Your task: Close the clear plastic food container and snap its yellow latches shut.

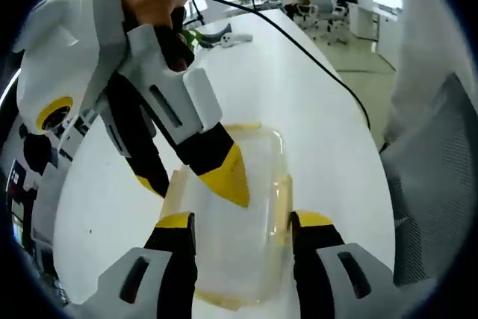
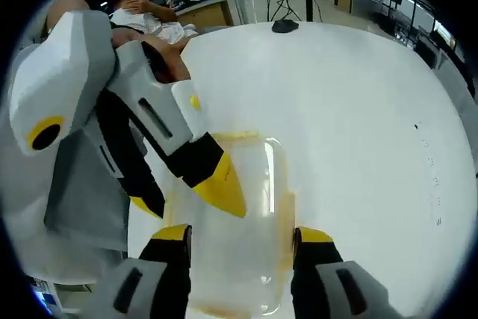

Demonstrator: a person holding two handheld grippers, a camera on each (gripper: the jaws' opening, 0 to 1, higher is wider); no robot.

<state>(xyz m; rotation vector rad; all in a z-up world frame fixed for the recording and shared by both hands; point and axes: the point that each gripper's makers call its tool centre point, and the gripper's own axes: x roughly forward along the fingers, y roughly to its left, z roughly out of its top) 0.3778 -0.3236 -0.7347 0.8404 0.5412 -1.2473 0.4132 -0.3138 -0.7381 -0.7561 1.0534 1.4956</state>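
A long white bench (image 1: 299, 95) carries a clear rectangular plastic food container (image 1: 239, 207) with yellow latches (image 1: 282, 199). The left gripper (image 1: 243, 222) and right gripper (image 2: 240, 235) each straddle it, jaws spread wide, gripping nothing.

The food container (image 1: 239, 214) is clear plastic, nearly colourless against the white table (image 1: 299, 102), with pale yellow latches (image 1: 282, 203) along its edges (the same yellow tint shows in the right gripper view (image 2: 280, 207)). The left gripper (image 1: 243, 222) has 2 jaws in black with bright yellow tips and white-grey housings. The right gripper (image 1: 196, 184) matches it: white body, black jaw arms, yellow tips, plus a round yellow ring with a black centre on its white shell. A thin black cable (image 1: 314, 57) crosses the table. A plain grey surface (image 2: 82, 184) lies behind the left gripper in the right gripper view.
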